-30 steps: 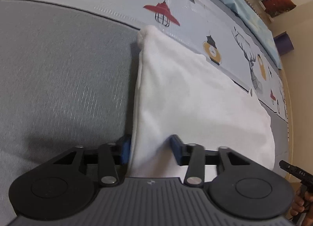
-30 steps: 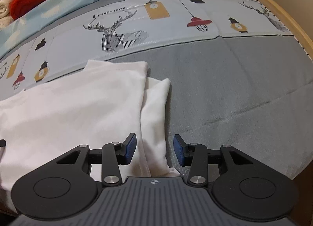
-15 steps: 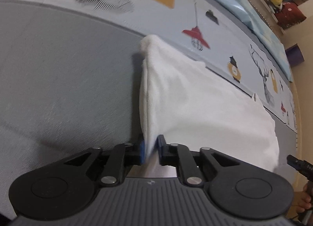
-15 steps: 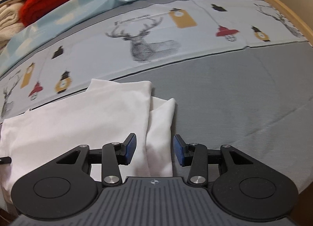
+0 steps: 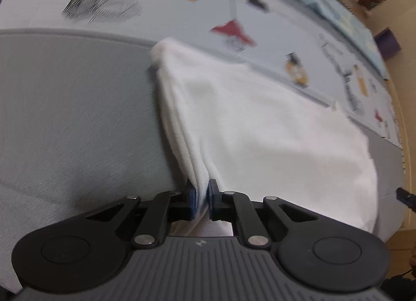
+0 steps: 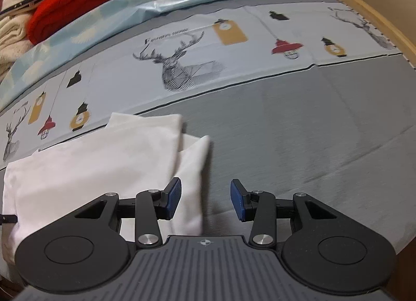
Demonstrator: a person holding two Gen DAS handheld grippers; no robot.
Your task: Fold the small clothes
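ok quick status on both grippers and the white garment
Left gripper jaws just closing, now pinched on white garment edge. Right gripper open, garment's edge between its pads, ungripped. Nothing in the way on the grey bedsheet.

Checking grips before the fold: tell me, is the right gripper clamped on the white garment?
No, the right gripper has its jaws apart, with the white garment unpinched.

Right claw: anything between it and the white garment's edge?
Nothing visible. The right claw is open, with the white garment's folded edge already lying between its pads, only grey bedding alongside. The left claw is already shut on the garment.
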